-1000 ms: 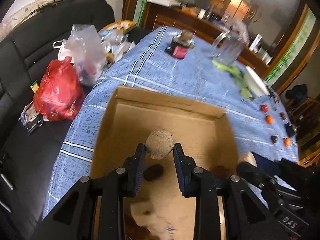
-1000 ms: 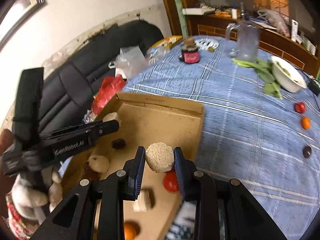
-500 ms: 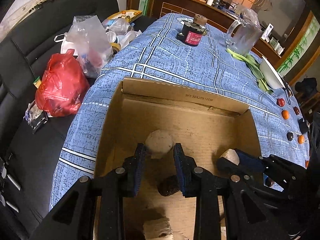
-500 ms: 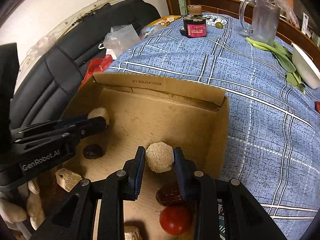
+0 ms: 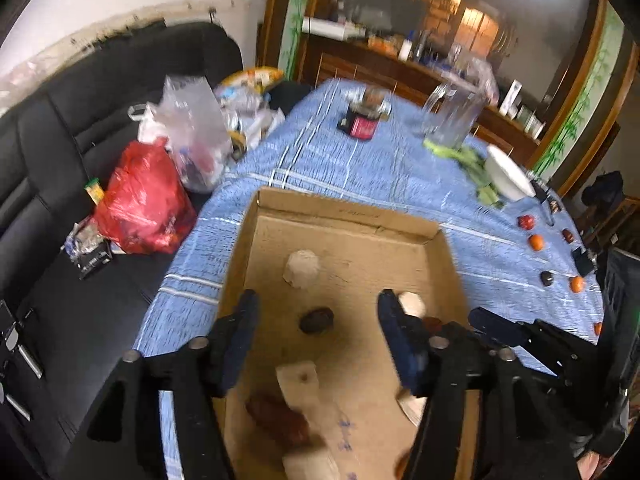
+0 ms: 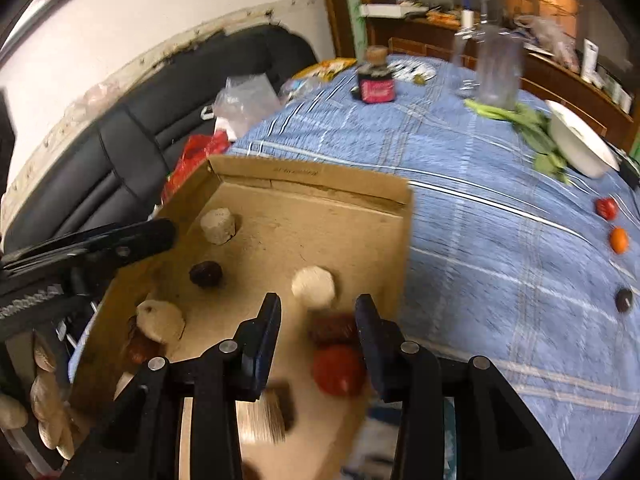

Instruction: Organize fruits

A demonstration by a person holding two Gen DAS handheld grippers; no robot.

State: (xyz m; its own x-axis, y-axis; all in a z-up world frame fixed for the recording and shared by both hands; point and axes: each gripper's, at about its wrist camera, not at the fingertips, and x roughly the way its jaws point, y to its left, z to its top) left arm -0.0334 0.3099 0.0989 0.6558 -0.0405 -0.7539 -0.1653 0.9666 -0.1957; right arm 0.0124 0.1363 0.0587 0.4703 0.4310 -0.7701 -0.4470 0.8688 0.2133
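Note:
A shallow cardboard box point(image 5: 344, 216) point(image 6: 312, 178) lies on the blue tablecloth. My left gripper point(image 5: 316, 314) is open and empty above the box floor; a pale beige lump point(image 5: 302, 268) lies just ahead of it and a dark fruit point(image 5: 317, 320) between its fingers. My right gripper point(image 6: 318, 314) is open and empty; a second beige lump point(image 6: 313, 286) lies ahead of it, with a red tomato point(image 6: 338, 370) and a dark red fruit point(image 6: 332, 326) near its right finger. The box also holds a beige lump point(image 6: 218, 226) and a dark fruit point(image 6: 205, 273).
Loose small fruits lie on the cloth at right: red point(image 6: 606, 208), orange point(image 6: 619, 239), dark point(image 6: 624, 299). A white bowl point(image 6: 580, 144), greens point(image 6: 532, 128), a glass jug point(image 6: 498, 68) and a dark jar point(image 6: 376, 84) stand farther back. A black sofa with plastic bags point(image 5: 144, 196) is left.
Both grippers have opened and let go of their beige lumps, which now lie on the box floor. Both grippers have pulled back and up a little.

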